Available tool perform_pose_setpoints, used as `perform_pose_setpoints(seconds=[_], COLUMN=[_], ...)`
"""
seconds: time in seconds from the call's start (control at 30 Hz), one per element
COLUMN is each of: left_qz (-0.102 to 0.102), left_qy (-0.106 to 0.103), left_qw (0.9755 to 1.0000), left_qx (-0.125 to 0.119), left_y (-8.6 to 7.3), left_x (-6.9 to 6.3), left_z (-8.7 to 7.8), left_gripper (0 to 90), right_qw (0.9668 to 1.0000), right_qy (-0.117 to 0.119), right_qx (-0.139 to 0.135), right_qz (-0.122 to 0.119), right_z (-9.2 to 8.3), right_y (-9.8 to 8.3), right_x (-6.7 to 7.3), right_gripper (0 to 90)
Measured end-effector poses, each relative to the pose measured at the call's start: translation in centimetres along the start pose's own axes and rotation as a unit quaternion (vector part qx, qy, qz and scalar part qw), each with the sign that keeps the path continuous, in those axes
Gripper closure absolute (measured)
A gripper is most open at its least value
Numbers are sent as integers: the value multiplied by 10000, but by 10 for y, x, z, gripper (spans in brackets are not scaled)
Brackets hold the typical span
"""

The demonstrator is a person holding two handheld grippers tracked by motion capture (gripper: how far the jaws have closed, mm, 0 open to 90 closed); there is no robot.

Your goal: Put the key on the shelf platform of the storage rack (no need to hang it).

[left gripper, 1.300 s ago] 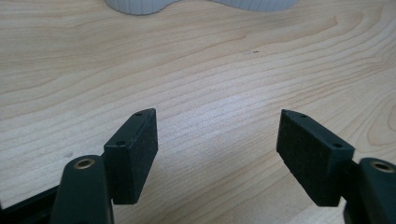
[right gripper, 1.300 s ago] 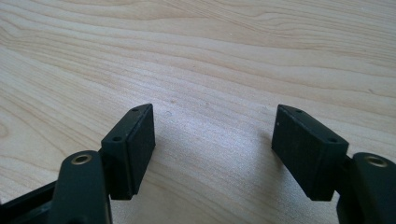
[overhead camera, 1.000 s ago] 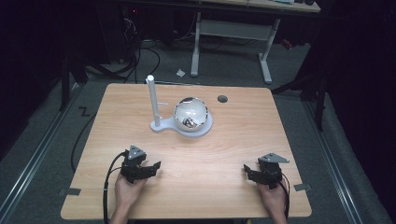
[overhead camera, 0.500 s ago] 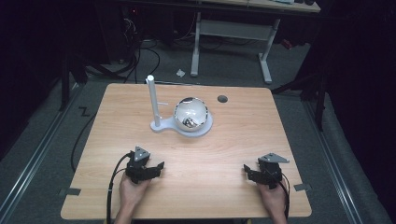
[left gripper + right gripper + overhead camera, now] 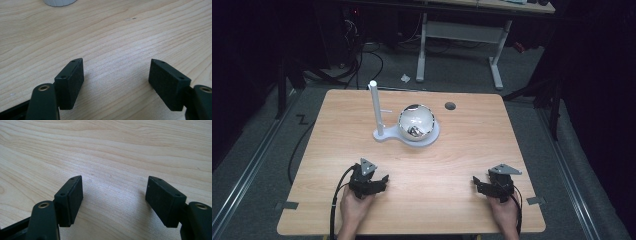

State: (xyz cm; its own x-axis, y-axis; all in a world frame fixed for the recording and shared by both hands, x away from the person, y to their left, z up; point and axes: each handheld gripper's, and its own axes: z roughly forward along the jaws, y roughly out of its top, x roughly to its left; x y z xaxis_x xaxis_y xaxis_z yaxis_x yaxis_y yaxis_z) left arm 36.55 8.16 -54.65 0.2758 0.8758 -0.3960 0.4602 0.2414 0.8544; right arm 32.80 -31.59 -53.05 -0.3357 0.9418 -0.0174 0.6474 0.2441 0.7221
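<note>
A shiny silver ball [image 5: 416, 121] sits on the round white base [image 5: 432, 137] of a stand at the middle back of the wooden table [image 5: 462, 150]. Beside the ball, a white post [image 5: 375, 107] rises from that base. My left gripper [image 5: 383, 180] lies low at the front left, open and empty, jaws pointing right. In the left gripper view its gripper [image 5: 116, 62] hovers over bare wood, with the white base's edge [image 5: 60, 2] at the top. My right gripper [image 5: 475, 184] rests at the front right, open, pointing left. In the right gripper view the gripper [image 5: 113, 180] holds nothing.
A dark round hole [image 5: 450, 106] sits in the tabletop behind the ball. Bare wood lies between the two grippers and the stand. Beyond the table's far edge are a desk frame [image 5: 459, 35] and cables on the floor.
My left gripper has crept a little to the right. The right gripper, ball and stand have not moved.
</note>
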Motion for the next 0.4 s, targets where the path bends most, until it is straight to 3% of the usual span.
perform_pose_setpoints(seconds=[0.4], left_qz=[-14], left_qy=[-8], left_qw=[10000], left_qx=[0], left_y=[0], left_x=[0], left_z=[-1], left_gripper=[290], right_qw=[10000], right_qy=[-23], right_qx=[-2], right_qz=[32], right_z=[1], right_y=[1], right_x=[0], right_gripper=[307])
